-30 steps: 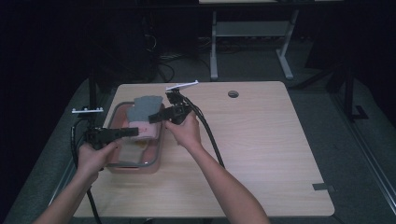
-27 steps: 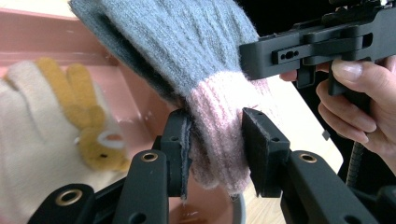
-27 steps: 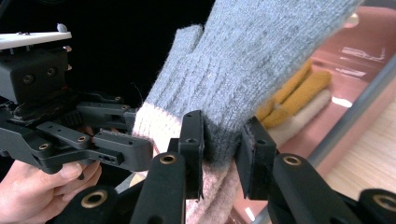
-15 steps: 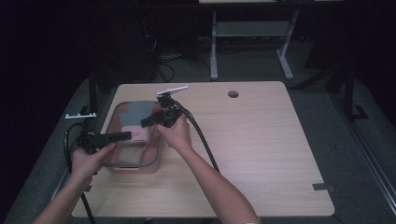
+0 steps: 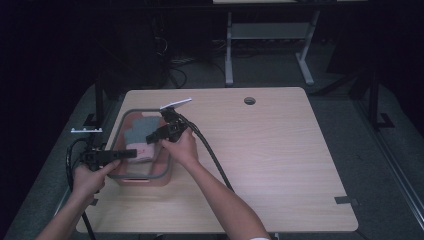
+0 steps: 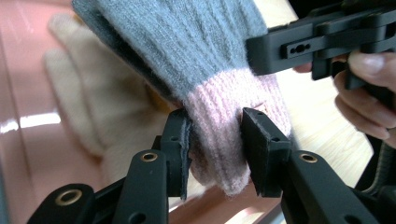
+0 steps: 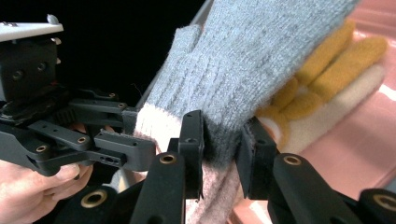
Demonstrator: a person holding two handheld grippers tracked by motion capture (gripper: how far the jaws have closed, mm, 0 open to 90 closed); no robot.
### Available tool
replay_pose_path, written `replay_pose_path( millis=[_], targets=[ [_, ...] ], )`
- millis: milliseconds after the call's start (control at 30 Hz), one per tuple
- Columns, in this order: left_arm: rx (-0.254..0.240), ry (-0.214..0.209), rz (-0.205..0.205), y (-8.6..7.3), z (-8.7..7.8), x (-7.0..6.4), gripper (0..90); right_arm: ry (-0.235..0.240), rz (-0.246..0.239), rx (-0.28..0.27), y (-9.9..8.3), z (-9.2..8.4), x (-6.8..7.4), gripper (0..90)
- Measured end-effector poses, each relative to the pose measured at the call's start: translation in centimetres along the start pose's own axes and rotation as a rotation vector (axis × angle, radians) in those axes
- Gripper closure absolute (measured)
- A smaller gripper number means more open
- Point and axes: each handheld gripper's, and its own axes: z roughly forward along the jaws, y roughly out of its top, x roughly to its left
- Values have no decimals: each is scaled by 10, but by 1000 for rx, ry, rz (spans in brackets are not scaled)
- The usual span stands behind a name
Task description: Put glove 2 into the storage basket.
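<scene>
two grippers hold one knitted glove (image 6: 205,60) between them, over the pink bin (image 5: 145,179) that stands near the left edge of the wooden table (image 5: 280,165). the left gripper (image 6: 215,140) has its jaws narrowed onto the glove's pink cuff, the pads pressing into the knit on both sides, so the cuff bulges out below them. the right gripper (image 7: 220,149) pinches the same glove a little higher, where the grey part meets the pink band; its jaws are nearly closed and the wool is squeezed between the pads. the grey fingers of the glove stretch away from both grippers, toward the far end of the bin.

inside the bin lie a cream glove (image 6: 88,107) and a mustard-yellow glove (image 7: 322,60), the yellow one on top of the cream one, both under the held glove. in the high view the left hand (image 5: 90,177) sits at the bin's near left corner and the right hand (image 5: 181,149) at its right rim, with a black cable (image 5: 212,160) trailing across the table toward the near edge.
</scene>
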Motion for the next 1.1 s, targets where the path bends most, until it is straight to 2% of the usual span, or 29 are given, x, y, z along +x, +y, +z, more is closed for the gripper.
replay_pose_path(
  millis=[100, 300, 367, 467, 500, 533, 633, 800, 900, 967, 1100],
  targets=[
    [13, 14, -4, -3, 1, 4, 629, -5, -1, 14, -1, 6, -2, 728],
    [47, 67, 6, -7, 4, 8, 623, -19, 1, 46, -2, 17, -3, 725],
    [63, 99, 2, -8, 5, 9, 621, -24, 5, 49, -2, 20, -3, 724],
    [82, 142, 31, -7, 6, 6, 620, -58, -11, 68, -3, 27, -1, 721],
    [82, 149, 32, -7, 6, 5, 617, -56, -8, 67, -3, 27, -1, 721],
    [81, 152, 28, -7, 6, 5, 602, -58, 6, 70, -3, 28, -1, 719],
    [76, 166, 32, -6, 6, 4, 574, -56, 4, 75, -4, 29, -2, 707],
    [66, 188, 55, -4, 3, 0, 539, -73, -21, 70, -2, 26, 0, 649],
    [67, 201, 65, -3, 1, 0, 540, -85, -28, 55, -2, 24, 1, 637],
    [51, 212, 63, -2, 1, -2, 537, -90, -31, 52, -2, 22, 1, 626],
    [50, 213, 73, -1, -1, -3, 512, -98, -45, 48, -1, 18, 2, 620]
  ],
)
